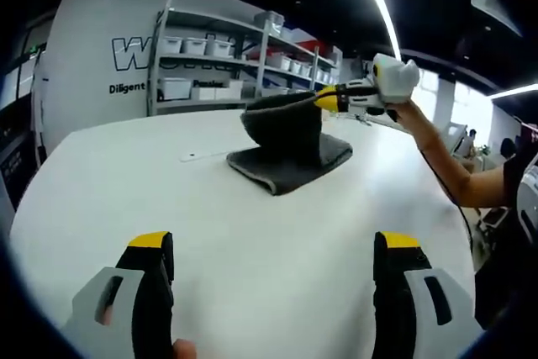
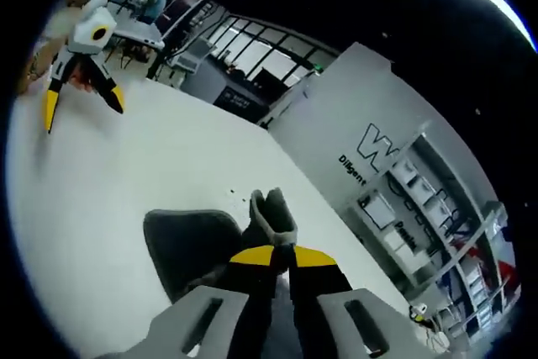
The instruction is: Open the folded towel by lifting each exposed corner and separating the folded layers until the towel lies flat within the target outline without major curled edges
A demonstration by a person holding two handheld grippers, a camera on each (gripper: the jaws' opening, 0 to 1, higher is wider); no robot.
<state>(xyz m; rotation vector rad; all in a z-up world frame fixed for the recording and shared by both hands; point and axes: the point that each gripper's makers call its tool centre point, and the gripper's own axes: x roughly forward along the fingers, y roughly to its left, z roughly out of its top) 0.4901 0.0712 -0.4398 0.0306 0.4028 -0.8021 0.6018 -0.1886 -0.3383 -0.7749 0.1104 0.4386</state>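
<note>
A dark grey towel (image 1: 290, 153) lies folded on the white table (image 1: 126, 199), its top layer pulled up at the right. My right gripper (image 1: 326, 99) comes in from the right, shut on that raised edge. In the right gripper view the jaws are closed on a pinched fold of the towel (image 2: 271, 218), the rest of the cloth (image 2: 189, 245) hanging below to the left. My left gripper (image 1: 273, 266) stands open low over the near table, nothing between its fingers, well short of the towel. It also shows far off in the right gripper view, the left gripper (image 2: 84, 102) spread open.
Metal shelves with white bins (image 1: 210, 60) stand behind the table against a white wall with lettering (image 1: 139, 52). A person's forearm (image 1: 441, 157) reaches in from the right. A small pale mark (image 1: 192, 156) lies on the table left of the towel.
</note>
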